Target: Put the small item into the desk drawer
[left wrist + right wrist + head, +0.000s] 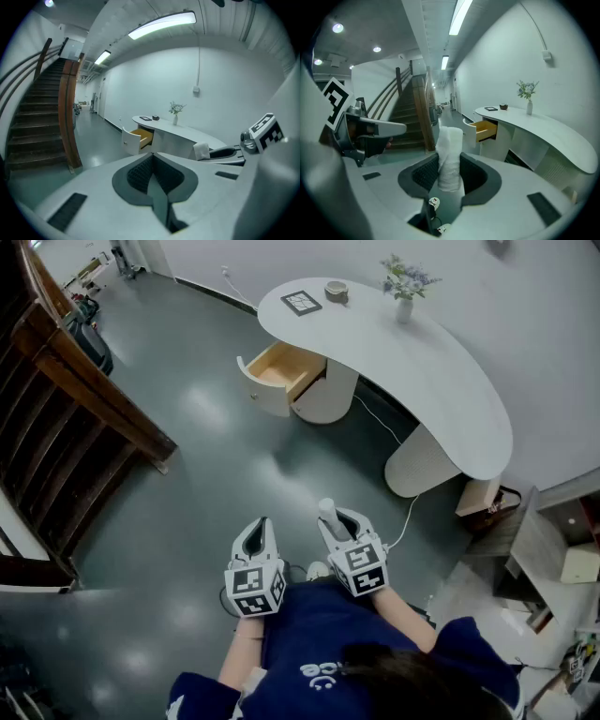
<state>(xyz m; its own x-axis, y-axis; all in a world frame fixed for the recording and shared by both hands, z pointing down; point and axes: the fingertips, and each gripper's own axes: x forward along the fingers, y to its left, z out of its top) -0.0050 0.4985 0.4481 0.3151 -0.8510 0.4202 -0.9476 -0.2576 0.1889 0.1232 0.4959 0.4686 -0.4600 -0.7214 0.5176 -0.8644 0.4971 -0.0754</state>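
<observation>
Right gripper (pixel 450 174): 2 jaws set at a medium gap, pads pressing on both sides of the small white wrapped item (pixel 449 150). The item stands upright between them and its top sticks out past the jaw tips.

Left gripper (pixel 152 176): 2 jaws brought together, pads meeting along the midline, holding no object.

Head view: the 2 grippers sit side by side, close in front of the person (pixel 328 657), who wears a dark blue top. The left gripper is at the left; the right one reaches slightly farther out. Each carries 1 marker cube (pixel 255 589) at its near end. Both point forward and down over the glossy dark grey floor (pixel 206 474).

Task target: 1 drawer (pixel 279 371) stands pulled open under the far left end of the curved white desk (pixel 450 390). It has a white front and a light wood inside. The item in the right gripper is well apart from it, with bare floor between.

Desk top, far end: 1 dark flat frame (pixel 301 302), then 1 small bowl (pixel 336 291) just to its right. Farther right is 1 white vase (pixel 404 304) with pale flowers. A thin cable (pixel 380 423) runs over the floor beside the desk base.

Left side: a dark staircase (pixel 66 427) with a brown wooden rail.
</observation>
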